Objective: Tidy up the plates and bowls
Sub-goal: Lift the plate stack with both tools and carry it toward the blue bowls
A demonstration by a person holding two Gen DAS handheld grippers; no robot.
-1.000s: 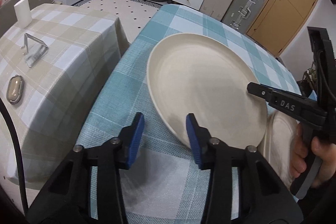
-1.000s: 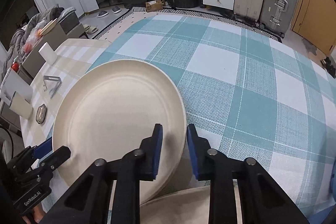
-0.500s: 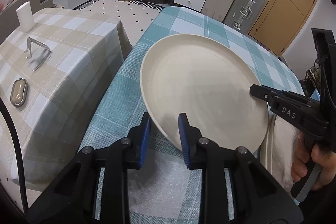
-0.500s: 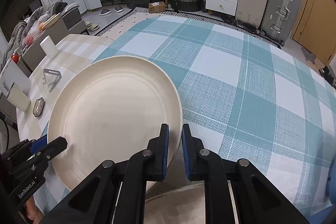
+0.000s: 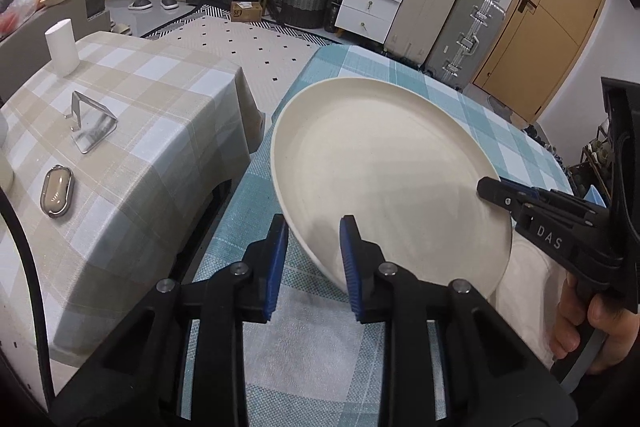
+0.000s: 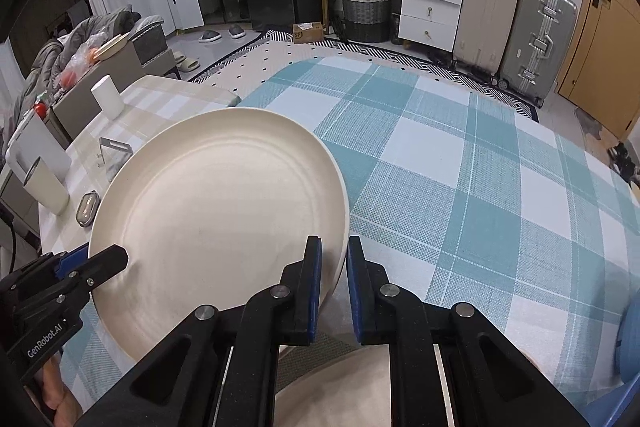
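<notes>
A large cream plate (image 5: 384, 179) is lifted and tilted above the teal checked table (image 5: 360, 355). My left gripper (image 5: 314, 263) is shut on its near left rim. My right gripper (image 6: 334, 283) is shut on its right rim; it also shows in the left wrist view (image 5: 496, 189). The plate fills the left of the right wrist view (image 6: 216, 215), where my left gripper (image 6: 104, 261) pinches its lower left edge. Another cream dish (image 6: 332, 387) lies under my right gripper, also seen at the right in the left wrist view (image 5: 528, 291).
A lower beige checked table (image 5: 132, 131) stands to the left with a white cup (image 5: 62, 45), a metal stand (image 5: 90, 125) and a small oval case (image 5: 58, 191). Teal cloth stretches away to the right (image 6: 480, 187). Suitcases and drawers stand beyond.
Both grippers have closed onto the plate's rim. The plate has risen off the table and tilted, and both views have lifted with it.
</notes>
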